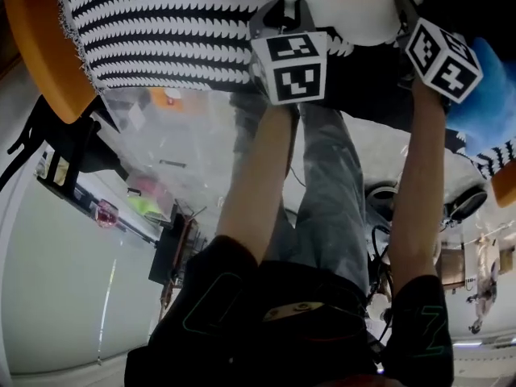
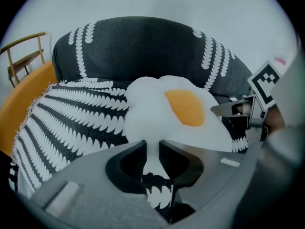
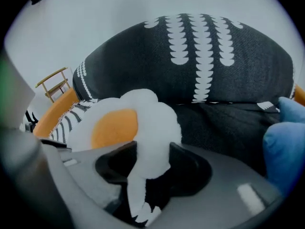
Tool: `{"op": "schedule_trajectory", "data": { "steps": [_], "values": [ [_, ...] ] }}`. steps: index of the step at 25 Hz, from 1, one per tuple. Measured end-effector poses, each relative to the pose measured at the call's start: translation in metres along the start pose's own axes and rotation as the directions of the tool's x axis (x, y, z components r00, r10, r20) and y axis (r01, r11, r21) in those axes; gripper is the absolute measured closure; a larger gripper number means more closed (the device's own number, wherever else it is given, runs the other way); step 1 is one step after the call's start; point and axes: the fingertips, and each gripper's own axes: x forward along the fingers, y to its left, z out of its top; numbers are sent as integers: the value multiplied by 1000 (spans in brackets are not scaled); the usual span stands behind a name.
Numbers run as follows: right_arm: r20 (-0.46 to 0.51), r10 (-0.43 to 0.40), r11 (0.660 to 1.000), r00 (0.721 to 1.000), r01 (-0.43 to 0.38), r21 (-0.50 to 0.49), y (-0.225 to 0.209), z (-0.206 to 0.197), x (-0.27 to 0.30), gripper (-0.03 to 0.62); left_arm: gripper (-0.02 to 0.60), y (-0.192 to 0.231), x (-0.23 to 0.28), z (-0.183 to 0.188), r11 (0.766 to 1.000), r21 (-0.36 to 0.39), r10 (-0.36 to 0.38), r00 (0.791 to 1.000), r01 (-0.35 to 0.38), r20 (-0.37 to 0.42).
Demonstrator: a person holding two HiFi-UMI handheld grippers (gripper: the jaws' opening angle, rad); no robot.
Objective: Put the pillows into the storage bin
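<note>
A fried-egg pillow point(image 1: 355, 6), white with an orange yolk, lies on top of a pile of pillows at the top of the head view. My left gripper point(image 1: 282, 10) is at its near left edge. In the left gripper view the egg pillow point(image 2: 157, 113) has a white flap pinched in the narrow gap of my left gripper point(image 2: 152, 151). My right gripper point(image 1: 401, 6) is at the pillow's right edge. In the right gripper view a white lobe of the egg pillow point(image 3: 143, 113) sits between the wide-standing jaws of my right gripper point(image 3: 152, 159). A clear storage bin point(image 1: 177, 151) shows below the pile.
A black-and-white striped pillow point(image 1: 161, 31) lies left of the egg pillow, beside an orange pillow point(image 1: 48, 47). A large dark pillow with white leaf rows point(image 3: 205, 61) stands behind. A blue pillow point(image 1: 492, 95) is at the right. The person's grey trouser legs point(image 1: 322, 200) are below.
</note>
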Motion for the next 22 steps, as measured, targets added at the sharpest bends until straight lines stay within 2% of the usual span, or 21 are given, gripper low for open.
{"op": "schedule_trajectory", "data": {
  "steps": [4,7,14,22],
  "values": [
    [-42,64,997,997,-65,-39,15,1,5,501,552,5,-2,5,999,-42,-20,999,22,42],
    [-49,76,996,996,-79,-49,16,9,-16,566,563,-5,-20,12,998,-48,-34,996,39,88],
    [-4,135,989,991,-135,-64,43,9,-66,577,566,5,-68,23,996,-84,14,982,1,186],
    [37,213,966,976,-204,-158,124,13,-92,579,566,63,-123,-11,985,-160,99,971,-65,216]
  ]
}}
